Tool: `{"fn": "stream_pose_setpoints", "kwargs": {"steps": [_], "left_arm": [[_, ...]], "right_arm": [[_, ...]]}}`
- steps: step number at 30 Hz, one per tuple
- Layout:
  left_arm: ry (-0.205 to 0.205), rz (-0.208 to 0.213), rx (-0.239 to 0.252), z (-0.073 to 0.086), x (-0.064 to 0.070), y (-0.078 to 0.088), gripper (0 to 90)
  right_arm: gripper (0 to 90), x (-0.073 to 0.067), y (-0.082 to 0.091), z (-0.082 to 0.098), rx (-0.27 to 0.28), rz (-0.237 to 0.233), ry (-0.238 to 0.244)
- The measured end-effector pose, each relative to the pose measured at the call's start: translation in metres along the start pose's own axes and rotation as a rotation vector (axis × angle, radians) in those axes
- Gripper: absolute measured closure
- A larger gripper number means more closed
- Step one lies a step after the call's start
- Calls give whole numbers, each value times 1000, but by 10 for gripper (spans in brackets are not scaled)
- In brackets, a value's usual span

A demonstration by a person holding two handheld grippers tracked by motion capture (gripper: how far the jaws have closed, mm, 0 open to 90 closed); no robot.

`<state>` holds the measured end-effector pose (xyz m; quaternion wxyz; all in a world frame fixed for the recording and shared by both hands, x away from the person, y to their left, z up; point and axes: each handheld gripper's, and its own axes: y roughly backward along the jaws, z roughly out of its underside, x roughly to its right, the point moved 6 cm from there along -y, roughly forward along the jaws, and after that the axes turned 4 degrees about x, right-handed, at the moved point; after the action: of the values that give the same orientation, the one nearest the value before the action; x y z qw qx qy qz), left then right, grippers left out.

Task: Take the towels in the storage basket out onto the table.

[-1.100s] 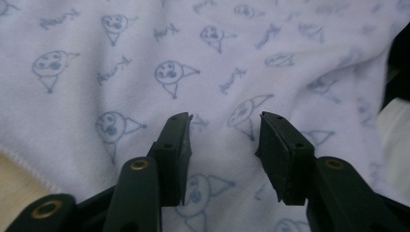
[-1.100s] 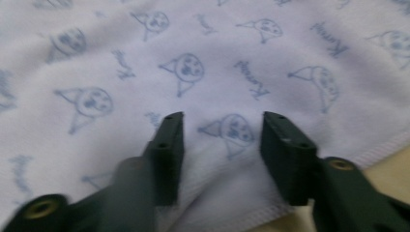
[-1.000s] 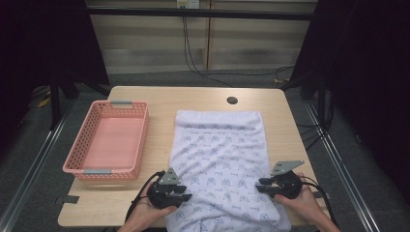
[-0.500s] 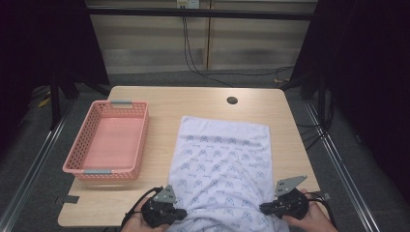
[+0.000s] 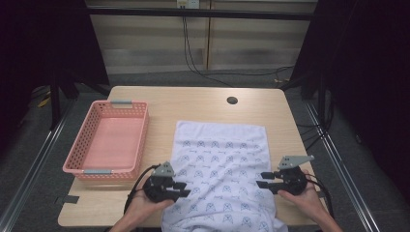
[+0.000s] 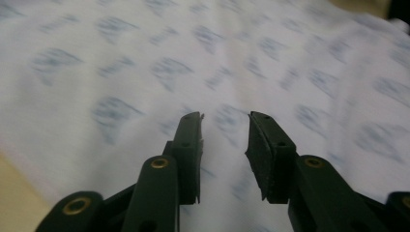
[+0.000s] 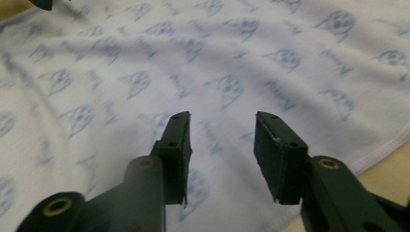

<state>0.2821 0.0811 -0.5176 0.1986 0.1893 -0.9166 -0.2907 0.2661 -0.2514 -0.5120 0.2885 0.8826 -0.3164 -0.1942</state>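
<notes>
Here the white patterned towel [image 5: 222, 174] lies spread on the wooden table [image 5: 193, 104], right of centre, its far edge straight across the table and its near end hanging over the table's near edge. The left gripper [image 5: 180, 188] sits at the towel's left edge near the front; the right gripper [image 5: 261, 180] sits at the right edge, level with it. Each points inward across the cloth.

In the left gripper view the jaws of the left gripper [image 6: 225, 118] stand apart, with cloth seen beyond the gap and nothing pressed between the pads. In the right gripper view the right gripper [image 7: 222, 118] shows the same: jaws apart, no fabric caught. Both pairs of jaws have just been opening.

Judged step: the cloth has been laid and released, and the hands are placed for a fresh grip. The next move probably calls for each gripper to close on an edge or corner at matching points, so the cloth lifts evenly for a fold.

Surroundings: a pink basket [image 5: 77, 164] stands empty at the left, just beside the towel but apart from it. A round cable hole [image 5: 232, 100] lies beyond the far edge. Nothing rests on the cloth; the overhanging near end could drag or slip
</notes>
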Motion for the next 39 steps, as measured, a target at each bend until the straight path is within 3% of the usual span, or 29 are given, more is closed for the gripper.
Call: {"fn": "stream_pose_setpoints", "kwargs": {"steps": [1,2,5,7,8,10,12,15,20,25,29,34,36,38,39], "left_arm": [[16,-15,12,-6,-9,-4,643],[2,-22,19,-10,-13,-7,629],[1,-47,1,-18,-28,-18,599],[-9,-95,8,-19,-39,-24,595],[15,-101,5,-18,-46,-27,595],[5,-123,-12,-15,-50,-28,657],[-8,-111,-38,-12,-50,-27,679],[-35,-134,-35,-7,-51,-25,756],[-82,-120,-72,2,-35,-17,825],[-100,-72,-85,13,-13,-13,841],[-86,-39,-110,24,4,-3,841],[-95,-2,-120,40,27,10,834],[-80,48,-138,46,34,15,812],[-79,50,-140,47,34,19,795],[-72,44,-118,44,33,20,772]], "right_arm": [[516,5,-3,-2,5,3,-21],[494,13,-9,-5,0,0,-42],[458,26,-18,-10,-4,19,-48],[456,33,-25,-13,-4,26,-56],[464,36,-30,-14,-8,26,-53],[527,38,-39,-15,-12,44,-44],[590,38,-45,-14,-19,46,-35],[689,33,-48,-7,-46,71,14],[829,24,-37,2,-60,89,28],[850,7,-22,17,-82,51,27],[848,-5,-12,26,-102,16,20],[837,-26,-3,36,-133,-55,60],[830,-32,0,38,-143,-73,65],[752,-36,1,39,-146,-73,60],[694,-36,1,38,-135,-73,61]]}}
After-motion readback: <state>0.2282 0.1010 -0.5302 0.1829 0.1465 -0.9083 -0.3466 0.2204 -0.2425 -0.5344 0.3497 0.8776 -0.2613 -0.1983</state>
